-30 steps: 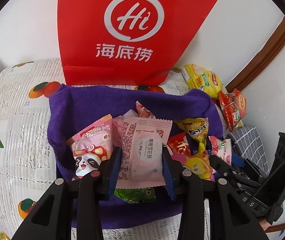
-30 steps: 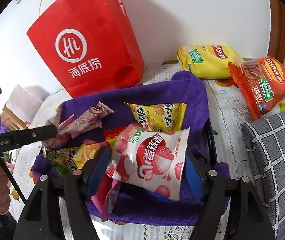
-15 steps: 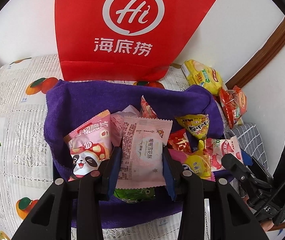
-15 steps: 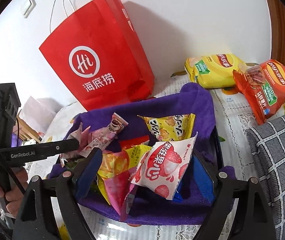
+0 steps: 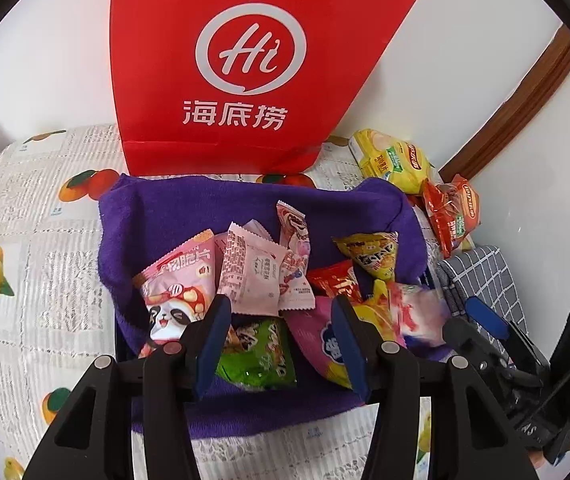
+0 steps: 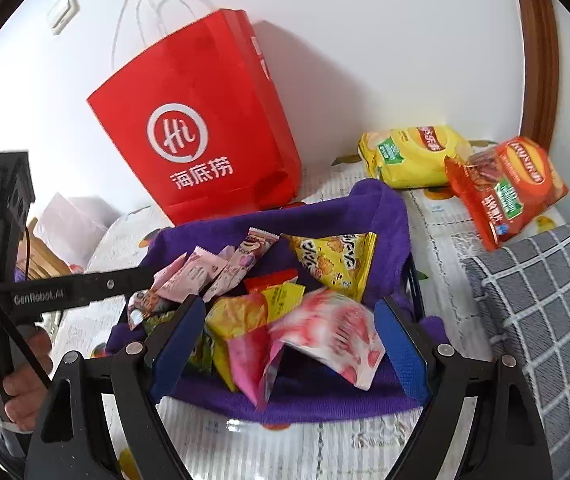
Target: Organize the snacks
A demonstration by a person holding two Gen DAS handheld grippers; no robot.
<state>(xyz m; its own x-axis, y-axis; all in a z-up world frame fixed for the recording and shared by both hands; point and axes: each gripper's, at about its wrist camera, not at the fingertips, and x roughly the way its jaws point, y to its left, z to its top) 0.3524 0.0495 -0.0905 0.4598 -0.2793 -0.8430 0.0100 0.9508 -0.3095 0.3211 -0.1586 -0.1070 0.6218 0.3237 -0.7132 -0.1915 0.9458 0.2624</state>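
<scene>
Looking down from both wrist cameras, a basket lined with a purple cloth (image 5: 189, 216) is seen on a table covered by a fruit-printed cloth (image 5: 37, 280), with a red paper bag (image 5: 245, 64) standing just behind it against the wall.

The left gripper (image 5: 281, 344) is held over the near edge of the basket. Its jaws have just been opening, and the pale pink sachet (image 5: 253, 276) is no longer pressed by the blue pads: it lies just beyond the fingertips on the heap, its long axis running away from the claw and tilted slightly to the left. A green packet (image 5: 257, 356) is seen lower down between the open jaws, untouched. A pink panda packet (image 5: 177, 296) lies just left of the left finger.

The right gripper (image 6: 289, 344) is also held open, its jaws having widened within the last second. A white and red lychee packet (image 6: 333, 332), motion-blurred, is seen between the pads without being pressed; it appears to be dropping or settling onto the pile, its long axis lying across the gap.

Outside the basket, to its far right, a yellow chip bag (image 6: 413, 156) and an orange chip bag (image 6: 505, 188) are left on the table, beside a grey checked cloth (image 6: 545, 304). These loose bags are judged nearer to the right gripper, lying ahead and to its right, so that hand would likely be sent for them.
</scene>
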